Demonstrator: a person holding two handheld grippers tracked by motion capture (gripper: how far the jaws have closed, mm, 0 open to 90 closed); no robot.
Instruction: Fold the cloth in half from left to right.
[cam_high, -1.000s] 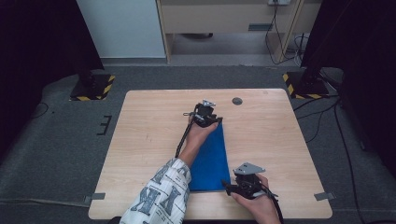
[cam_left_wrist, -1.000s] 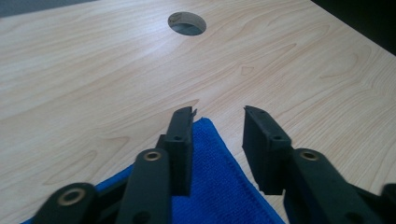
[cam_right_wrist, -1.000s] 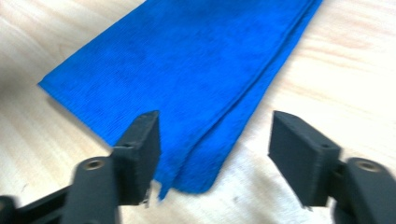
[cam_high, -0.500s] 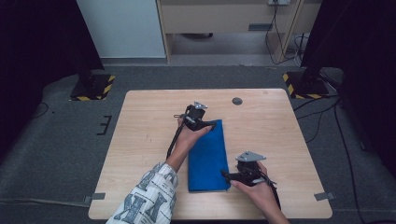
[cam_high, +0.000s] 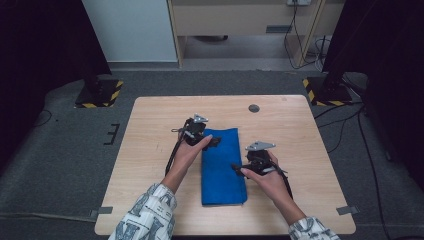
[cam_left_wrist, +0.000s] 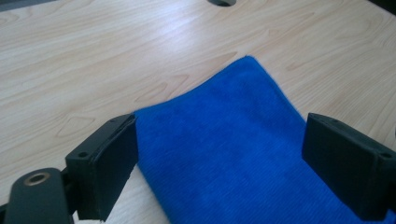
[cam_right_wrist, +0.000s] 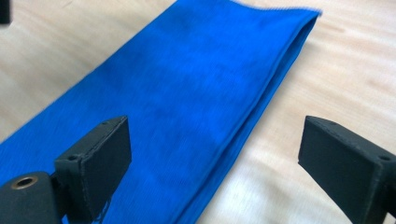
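Note:
A folded blue cloth (cam_high: 222, 167) lies as a long strip in the middle of the wooden table (cam_high: 150, 125). My left gripper (cam_high: 212, 141) hovers open at the cloth's far left corner. In the left gripper view its jaws stand wide apart over the cloth (cam_left_wrist: 233, 154) near that corner. My right gripper (cam_high: 236, 167) is open at the cloth's right edge, about midway along. In the right gripper view the folded edge of the cloth (cam_right_wrist: 187, 107) runs between the spread jaws, nothing gripped.
A small dark round hole (cam_high: 254, 108) sits near the table's far edge. Bare wood surrounds the cloth on all sides. Beyond the table are grey carpet, black stands with yellow-striped bases (cam_high: 100, 95) and a cabinet.
The left gripper has drawn back left to the cloth's far left corner. The right gripper has moved away from me along the cloth's right edge, toward its middle.

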